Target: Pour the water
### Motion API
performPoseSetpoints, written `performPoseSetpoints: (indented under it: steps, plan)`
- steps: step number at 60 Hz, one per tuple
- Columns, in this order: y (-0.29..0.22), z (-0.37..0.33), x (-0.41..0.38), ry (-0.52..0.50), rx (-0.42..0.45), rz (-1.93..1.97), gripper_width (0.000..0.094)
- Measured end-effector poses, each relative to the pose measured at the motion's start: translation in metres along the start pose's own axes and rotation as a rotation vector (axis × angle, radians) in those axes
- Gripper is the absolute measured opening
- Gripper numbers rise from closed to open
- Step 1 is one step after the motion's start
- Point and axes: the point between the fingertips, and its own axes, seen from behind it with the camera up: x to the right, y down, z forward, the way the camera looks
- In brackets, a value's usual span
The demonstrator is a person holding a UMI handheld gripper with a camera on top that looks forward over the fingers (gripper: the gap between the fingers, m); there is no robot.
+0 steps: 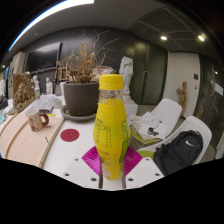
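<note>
potted dry plant (84, 75) | red coaster (69, 134) | black backpack (182, 152)

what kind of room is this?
Likely an office or lounge: white table, big potted plant, white chairs, backpack. Gripper looks shut on the yellow bottle.

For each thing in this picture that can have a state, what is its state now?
Yellow bottle: upright, cap on, between the fingers.
Gripper: both pads press the bottle's base, shut on it.
Potted plant: upright on the table, beyond the bottle.
Tape roll: standing on its edge.
Black backpack: on a white chair, closed as far as visible.
</note>
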Motion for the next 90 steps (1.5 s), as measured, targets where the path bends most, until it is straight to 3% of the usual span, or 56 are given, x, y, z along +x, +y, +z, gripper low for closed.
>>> performPoseSetpoints:
  steps: [18, 34, 49, 62, 77, 90]
  plan:
    - [-0.116, 0.008, -0.036, 0.161, 0.076, -0.259, 0.0253]
    - [-0.204, 0.050, -0.134, 0.314, 0.102, -0.801, 0.0251]
    - [-0.203, 0.110, -0.235, 0.349, 0.103, -1.454, 0.0253]
    - [-0.187, 0.141, -0.260, 0.395, 0.059, -1.856, 0.0252]
    - [-0.188, 0.140, -0.259, 0.356, 0.048, -1.794, 0.0254]
    - [-0.210, 0.110, -0.237, 0.257, 0.053, -1.205, 0.0255]
